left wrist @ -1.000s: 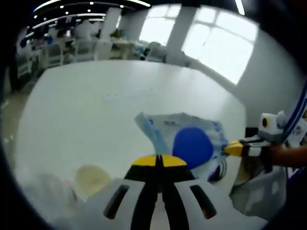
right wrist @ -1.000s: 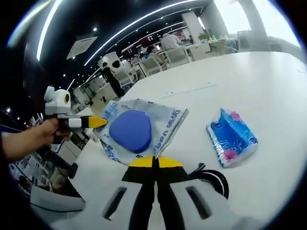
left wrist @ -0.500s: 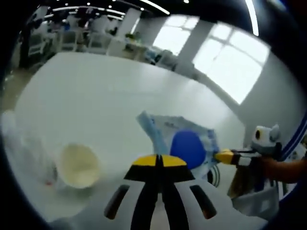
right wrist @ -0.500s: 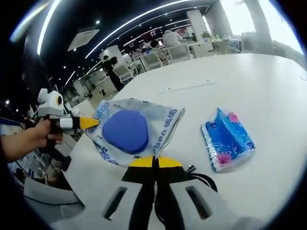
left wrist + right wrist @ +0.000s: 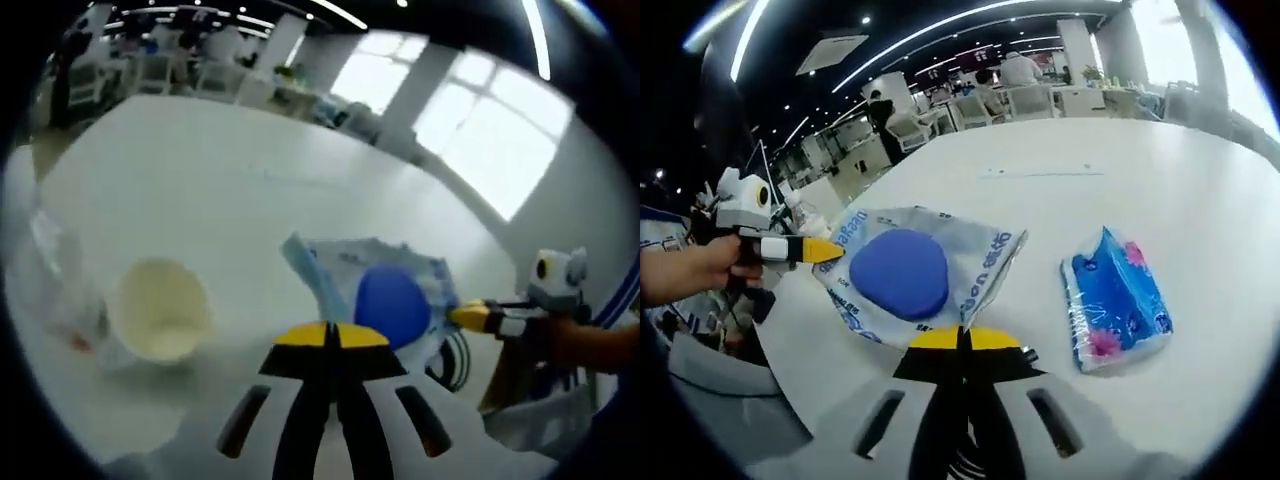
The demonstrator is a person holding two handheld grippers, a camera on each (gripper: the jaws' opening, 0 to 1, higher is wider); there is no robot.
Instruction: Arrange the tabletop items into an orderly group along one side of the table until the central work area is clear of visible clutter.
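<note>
Your pouch [image 5: 925,275], pale with a blue disc: just beyond your right gripper's [image 5: 960,338] jaws, pressed together; left gripper [image 5: 331,335] likewise.

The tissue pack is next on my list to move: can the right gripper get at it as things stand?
Probably yes: the tissue pack lies in the open on the table, beside the shut right gripper, nothing between.

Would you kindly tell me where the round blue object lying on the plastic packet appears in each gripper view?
Left gripper view: the round blue object sits right of centre, just above the left gripper's yellow tips.
Right gripper view: it lies left of centre, just above the right gripper's tips.
Shared landmark: the printed plastic packet under it, on the white table.
</note>
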